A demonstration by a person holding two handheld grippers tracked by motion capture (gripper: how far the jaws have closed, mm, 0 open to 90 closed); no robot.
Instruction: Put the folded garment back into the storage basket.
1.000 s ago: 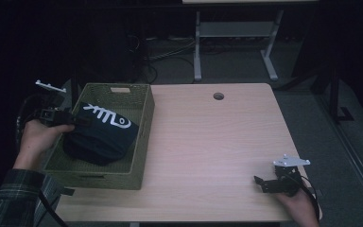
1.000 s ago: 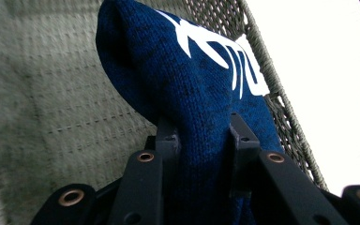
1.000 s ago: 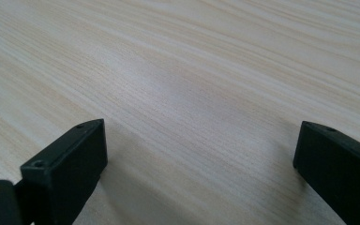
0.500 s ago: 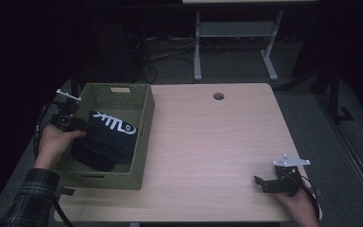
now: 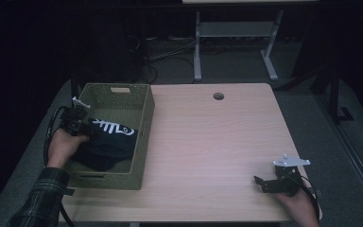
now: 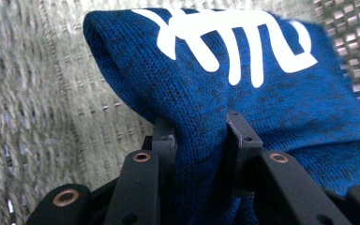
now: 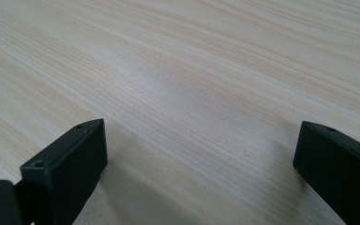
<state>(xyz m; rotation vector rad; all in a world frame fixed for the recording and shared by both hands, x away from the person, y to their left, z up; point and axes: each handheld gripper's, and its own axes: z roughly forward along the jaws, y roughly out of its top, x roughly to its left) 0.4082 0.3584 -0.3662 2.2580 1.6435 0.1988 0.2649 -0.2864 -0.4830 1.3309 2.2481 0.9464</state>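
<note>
- Since the earlier pictures, the left hand-held gripper (image 5: 78,124) has come down with the dark blue knitted garment with a white fish-bone print (image 5: 108,142). The cloth, which stood above the rim before, now lies low inside the olive-green woven basket (image 5: 144,127).
- The basket stands on the left part of the pale wooden surface (image 5: 217,142). The garment rests on its floor, toward the near end.
- In the left gripper view, the left hand-held gripper (image 6: 200,145) is pinching a raised fold of the garment (image 6: 243,79) between its two black jaws. The cloth bulges up between them.
- The right hand-held gripper (image 5: 270,183) rests near the front right corner of the surface, well apart from the basket. In the right gripper view (image 7: 199,154) its jaws are spread wide, with nothing but bare wood between them.
- I judge the garment to be light and very soft. It has no stiffness, so it will sag and unfold when it is lifted by one point.
- The knit looks rough, not slippery, so a pinch should hold well. It is not fragile, but a loop could catch on the woven wall.
- The best place to take hold is a thick bunched fold, like the present one. A single thin edge would let the rest hang and drag.
</note>
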